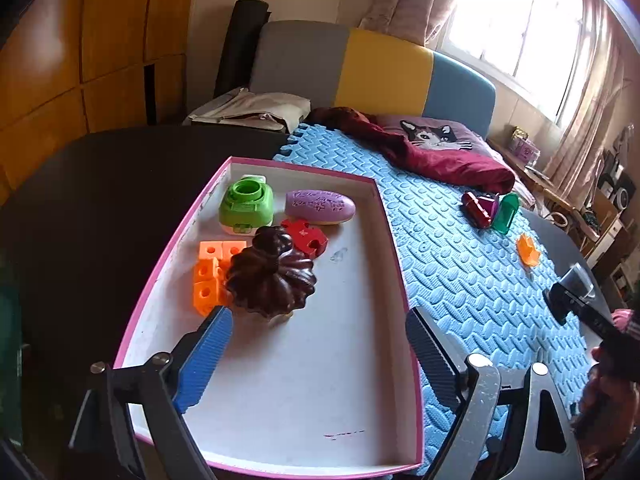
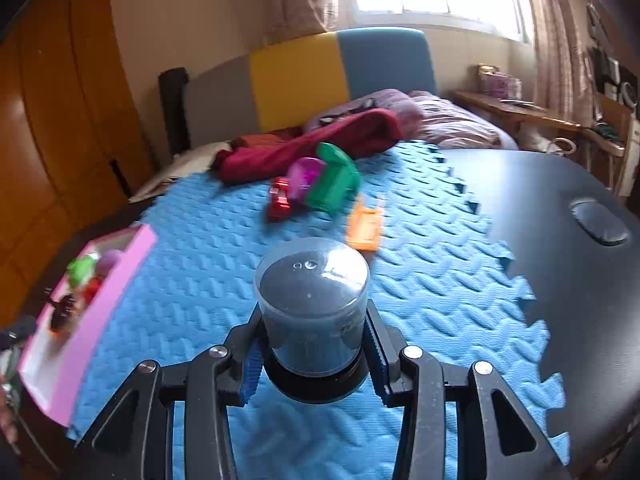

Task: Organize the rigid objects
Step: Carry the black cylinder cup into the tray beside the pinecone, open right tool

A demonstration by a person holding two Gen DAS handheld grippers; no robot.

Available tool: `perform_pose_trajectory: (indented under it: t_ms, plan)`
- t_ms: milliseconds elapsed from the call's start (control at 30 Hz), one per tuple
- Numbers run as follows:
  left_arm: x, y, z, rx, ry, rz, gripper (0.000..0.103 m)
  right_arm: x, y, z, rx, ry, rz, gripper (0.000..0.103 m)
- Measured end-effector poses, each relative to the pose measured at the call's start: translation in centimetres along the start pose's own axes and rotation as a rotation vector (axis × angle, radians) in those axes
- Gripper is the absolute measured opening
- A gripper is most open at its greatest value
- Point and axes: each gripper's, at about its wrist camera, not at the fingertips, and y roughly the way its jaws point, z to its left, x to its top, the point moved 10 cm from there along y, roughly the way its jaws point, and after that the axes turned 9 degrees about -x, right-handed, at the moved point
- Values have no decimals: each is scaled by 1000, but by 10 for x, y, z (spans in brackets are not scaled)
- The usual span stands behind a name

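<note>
One jar (image 2: 312, 312), a stiff, smooth cylinder with a dark base and clear top, sits clamped between the right gripper (image 2: 314, 354) fingers above the mat (image 2: 420, 292). It looks light but slippery, so gripping low near the base seems safest. The left gripper (image 1: 316, 344) hangs with fingers apart over the tray (image 1: 396, 264), empty.
</note>
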Motion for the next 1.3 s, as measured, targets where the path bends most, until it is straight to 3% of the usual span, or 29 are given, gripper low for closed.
perform_pose_trajectory:
  t_ms: [667, 900, 1067, 1300]
  plan:
    - [-11, -21, 29, 61, -3, -8, 92, 4, -20, 206, 357, -213, 53, 44]
    - [-10, -33, 55, 93, -61, -27, 93, -13, -3, 269, 362, -397, 89, 44]
    - [-10, -41, 72, 99, -116, -44, 93, -25, 18, 288, 337, -513, 112, 44]
    - [-10, -46, 86, 114, -148, -56, 94, -33, 41, 295, 342, -533, 147, 44]
